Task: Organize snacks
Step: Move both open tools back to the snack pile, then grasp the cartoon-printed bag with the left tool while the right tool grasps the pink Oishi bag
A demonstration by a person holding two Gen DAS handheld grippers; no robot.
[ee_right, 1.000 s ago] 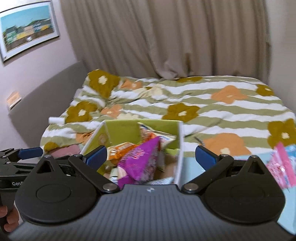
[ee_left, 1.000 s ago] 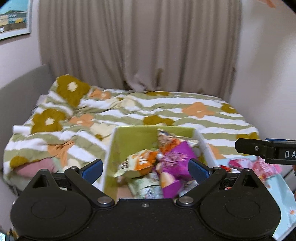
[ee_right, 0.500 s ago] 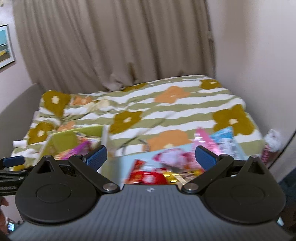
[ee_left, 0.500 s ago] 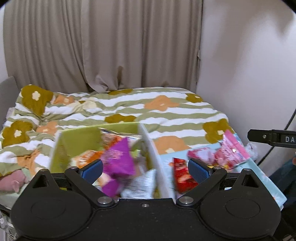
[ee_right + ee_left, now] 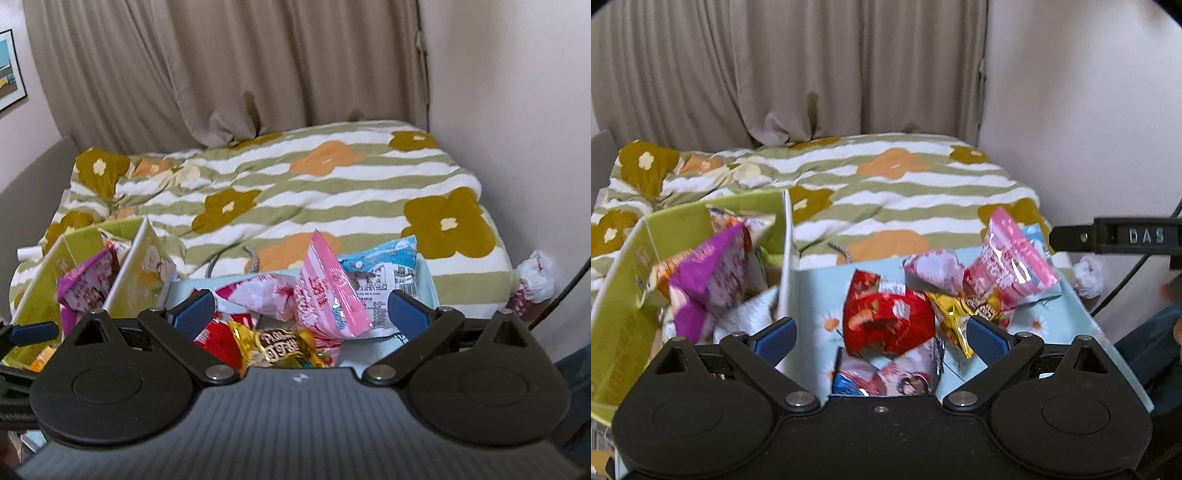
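A beige curtain [image 5: 783, 70] is hanging across the top of the left wrist view, with a bed under a green-striped flowered duvet [image 5: 886, 184] lying below it. At the left of the frame a green box [image 5: 624, 295] is standing with a purple snack bag [image 5: 705, 280] sticking up out of it. Just beside it, touching along a shared wall, a light blue box [image 5: 1067, 317] is filling the centre and right, holding a red snack bag [image 5: 886, 317], a gold packet [image 5: 971, 310] and a pink bag [image 5: 1015, 266] leaning upright at the far side. The left gripper [image 5: 882, 338] is hovering low in the frame, its blue fingers spread wide and gripping nothing. The right gripper [image 5: 1115, 236] is showing only as a black bar at the right edge.

In the right wrist view the same curtain [image 5: 221, 66] and duvet [image 5: 295, 192] are filling the upper half. The right gripper [image 5: 301, 310] is sitting bottom centre, jaws spread apart and empty, over the light blue box [image 5: 424, 273]. Between its fingers the pink bag [image 5: 325, 291] is leaning, with a pale blue packet [image 5: 388, 269] behind it and the gold packet [image 5: 280, 347] and red snack bag [image 5: 218, 341] nearest the camera. The green box [image 5: 74, 251] is standing at the left with the purple snack bag [image 5: 88, 284] inside.
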